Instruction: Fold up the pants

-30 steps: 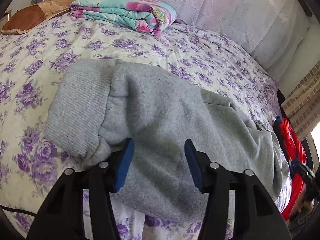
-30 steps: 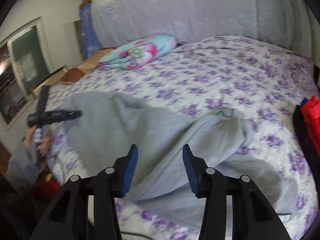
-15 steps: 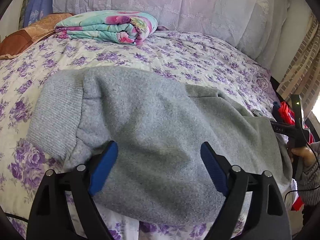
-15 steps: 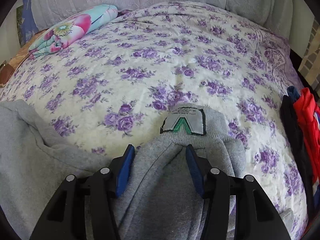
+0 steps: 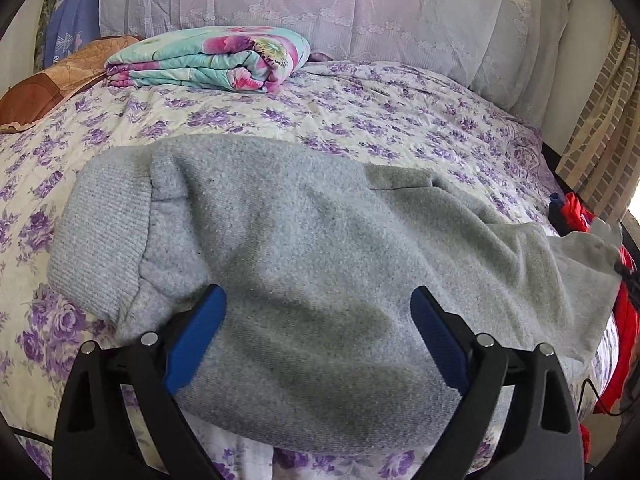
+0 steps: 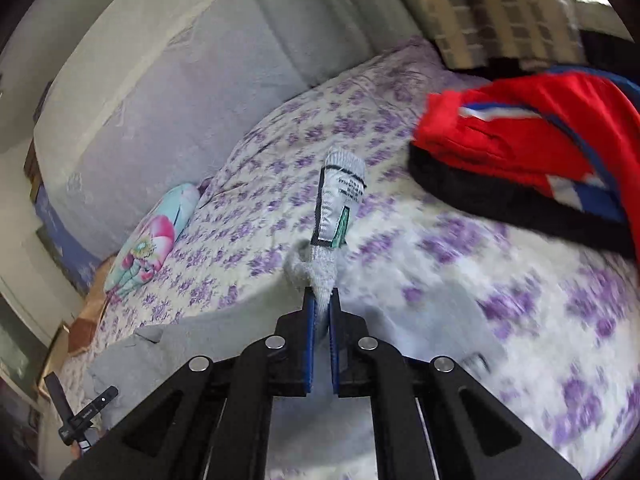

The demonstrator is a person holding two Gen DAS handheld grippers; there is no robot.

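The grey sweatpants (image 5: 304,264) lie folded lengthwise across the purple-flowered bed (image 5: 360,120), ribbed cuff at the left. My left gripper (image 5: 318,320) is open wide, its blue pads hovering over the near edge of the leg by the cuff, holding nothing. My right gripper (image 6: 321,300) is shut on the pants' ribbed waistband (image 6: 320,272); the sewn label (image 6: 340,208) stands up above the pads. The rest of the pants (image 6: 240,340) trails down to the left.
A folded turquoise floral blanket (image 5: 208,60) and a brown cushion (image 5: 48,84) lie at the bed's far left. Red and black clothes (image 6: 540,152) are piled at the bed's right edge. A lilac headboard cover (image 5: 320,4) rises behind.
My right gripper closed on the waistband and swung up and right with it. My left gripper opened wider over the leg near the cuff.
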